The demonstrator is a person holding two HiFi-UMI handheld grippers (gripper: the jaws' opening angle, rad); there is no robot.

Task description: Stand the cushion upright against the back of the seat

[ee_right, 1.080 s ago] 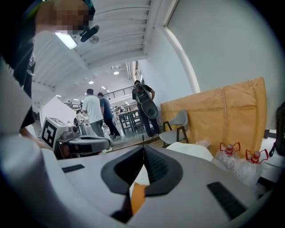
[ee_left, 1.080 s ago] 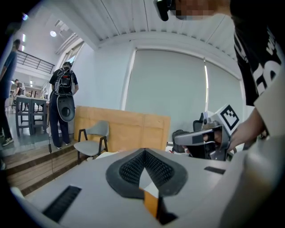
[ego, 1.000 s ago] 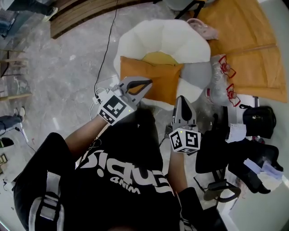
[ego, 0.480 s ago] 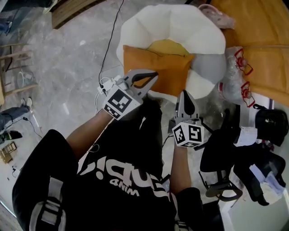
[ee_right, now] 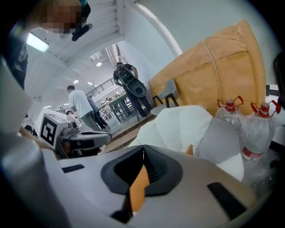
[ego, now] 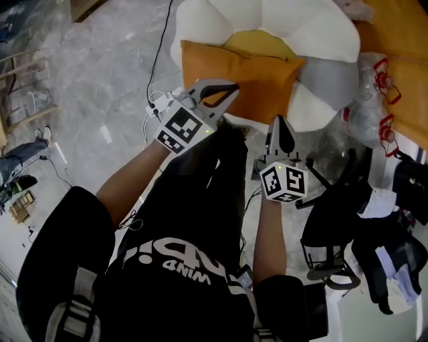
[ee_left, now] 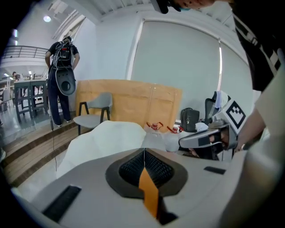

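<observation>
A: Cushion?
B: Orange square fabric cushion (ego: 257,73) lies on white petal-shaped seat (ego: 281,20), 12 o'clock.
A: Grippers?
B: Left gripper (ego: 234,87) and right gripper (ego: 279,119) both clenched, empty, at cushion's 6 o'clock edge. Black shirt (ego: 180,220) print unreadable.

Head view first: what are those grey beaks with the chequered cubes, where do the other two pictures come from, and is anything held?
No robot here: a person holds a tool in each hand. The left hand-held gripper and the right hand-held gripper each have two jaws; the patterned cubes belong to them. The head view comes from a camera on the person's head, looking down. The other two come from cameras riding on each tool. Both pairs of jaws are shut and hold nothing. Ahead, an orange cushion lies on a white seat, a grey cushion beside it.
</observation>
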